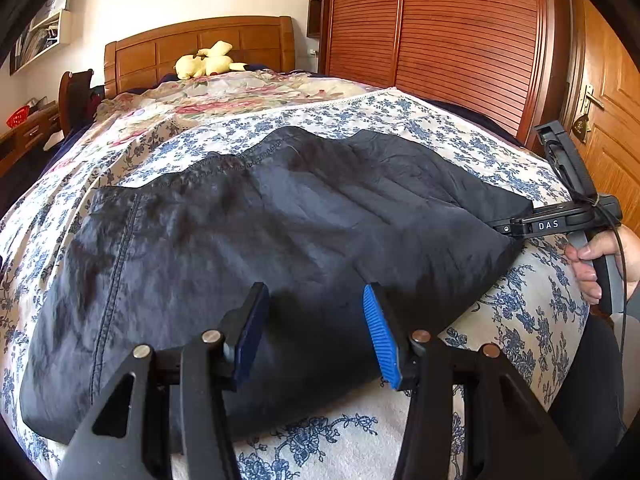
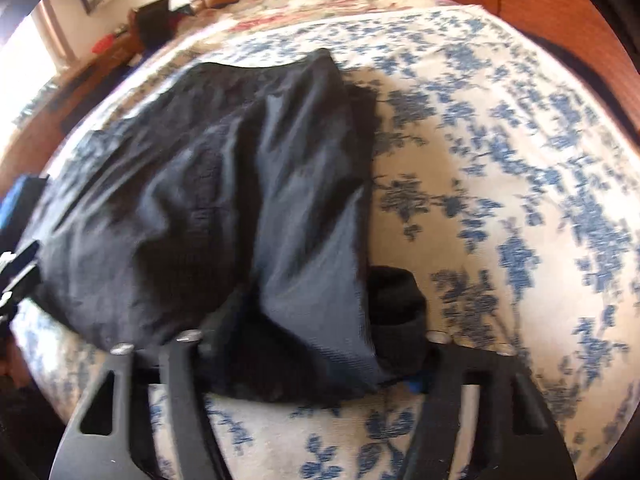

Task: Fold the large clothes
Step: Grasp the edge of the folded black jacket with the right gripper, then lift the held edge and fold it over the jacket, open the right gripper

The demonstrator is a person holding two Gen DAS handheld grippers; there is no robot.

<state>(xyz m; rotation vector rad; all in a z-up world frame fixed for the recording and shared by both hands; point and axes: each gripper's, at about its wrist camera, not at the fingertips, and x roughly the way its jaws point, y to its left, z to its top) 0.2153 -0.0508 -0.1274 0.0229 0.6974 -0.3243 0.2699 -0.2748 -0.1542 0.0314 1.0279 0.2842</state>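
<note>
At the far left of the left wrist view a wooden desk [image 1: 28, 132] carries a red basket [image 1: 18, 116]; above it, in the upper left of the frame, a white shelf [image 1: 44, 34] hangs on the wall; a wooden headboard [image 1: 200, 48] stands at upper centre with a yellow plush toy [image 1: 206, 65] lying before it; the bed below is covered by a blue-flowered sheet [image 1: 420, 120], with a pink-flowered quilt [image 1: 224, 96] nearer the headboard.

The dark garment [image 1: 248, 240] lies flat across the middle of the sheet, folded into a wide block, its stitched seam running down the left part; at lower centre the left gripper [image 1: 316, 320] hovers over the garment's near edge, its blue-padded fingers [image 1: 382, 336] spread wide with nothing between them.

At the right of that frame the right gripper [image 1: 516, 228] reaches in from the side to the garment's right corner, held by a hand [image 1: 596, 264] at the right edge; a slatted wardrobe [image 1: 440, 40] and a wooden door [image 1: 612, 120] fill the upper right.

The right wrist view is blurred; the garment [image 2: 208, 200] fills the left and centre of the frame, the flowered sheet [image 2: 500, 160] the right; at the bottom centre the right gripper [image 2: 316, 360] has cloth draped over and between its fingers, hiding the pads, so whether it is clamped on the fabric or merely under it cannot be told.
</note>
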